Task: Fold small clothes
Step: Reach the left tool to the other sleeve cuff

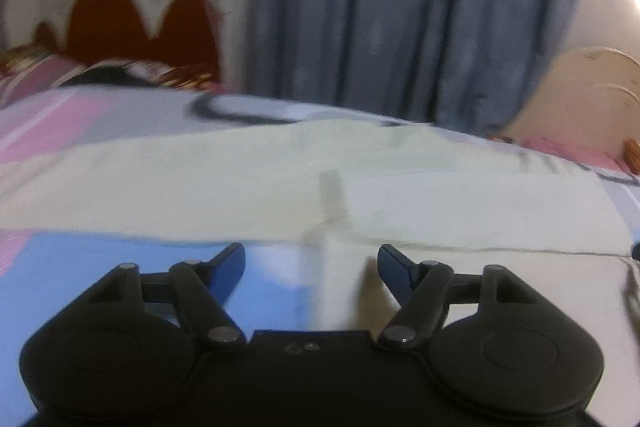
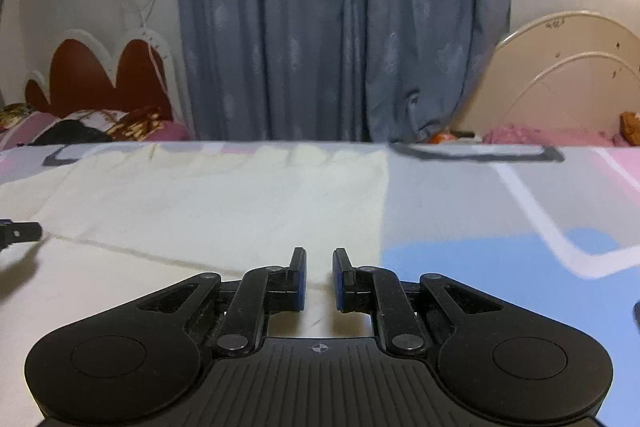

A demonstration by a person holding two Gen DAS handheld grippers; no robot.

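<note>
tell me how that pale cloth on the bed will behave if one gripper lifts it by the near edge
The pale cloth lies flat with soft creases, so it will probably drape and sag, not hold shape. It looks thin, likely light. Pushed, it would probably bunch up on the bedsheet rather than slide whole.

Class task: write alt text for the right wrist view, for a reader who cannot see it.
The right gripper, its jaws slightly apart and holding nothing, hovers over a pale cream garment spread flat on a pink, blue and grey bedsheet. Blue curtains hang behind the bed.
</note>
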